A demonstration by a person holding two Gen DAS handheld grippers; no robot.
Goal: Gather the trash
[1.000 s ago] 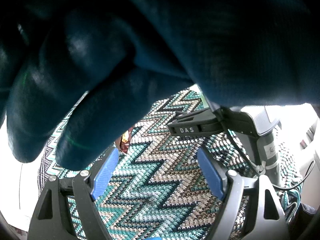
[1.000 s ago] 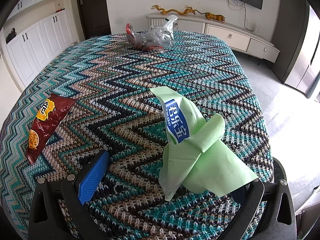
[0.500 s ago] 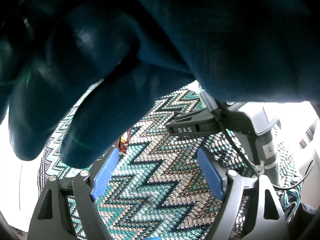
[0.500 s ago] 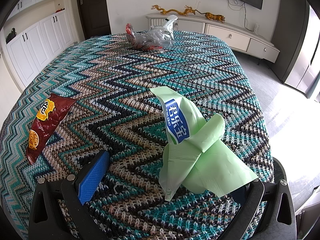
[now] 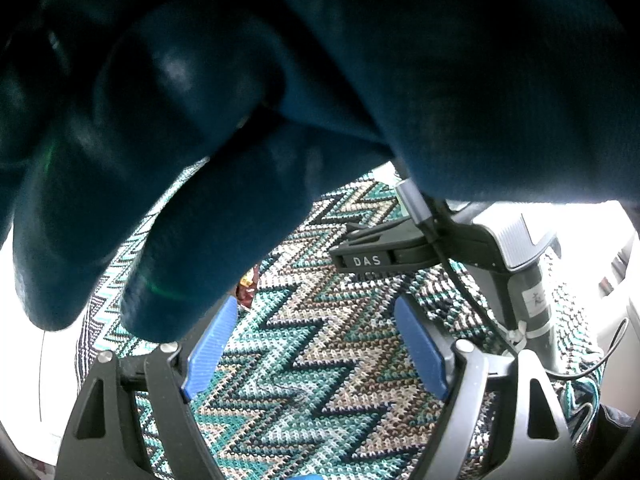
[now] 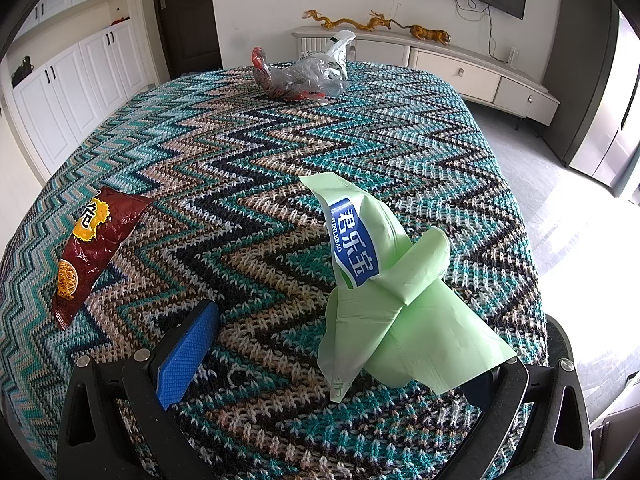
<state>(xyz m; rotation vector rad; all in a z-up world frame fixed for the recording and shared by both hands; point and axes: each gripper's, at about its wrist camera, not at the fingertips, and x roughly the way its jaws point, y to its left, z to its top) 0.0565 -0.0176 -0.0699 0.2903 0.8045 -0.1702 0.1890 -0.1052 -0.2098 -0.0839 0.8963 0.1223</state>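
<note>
We see no change over the last second: both hands hold still and every item lies where it lay. Left gripper (image 5: 312, 344): jaws apart, only the knit cloth (image 5: 304, 392) between them, and a dark blue glove (image 5: 168, 152) fills the upper part of its view. Right gripper (image 6: 340, 356): jaws wide apart; the green wrapper (image 6: 384, 300) rests on the cloth and lies over the right finger, but the left pad (image 6: 188, 356) stands clear of it, so nothing is clamped. The red snack bag (image 6: 92, 248) lies flat to the left, well apart from the wrapper. A crumpled plastic bag (image 6: 308, 72) sits at the far edge. We judge collection not yet begun; nothing is held, and the wrapper is the nearest pickup.
</note>
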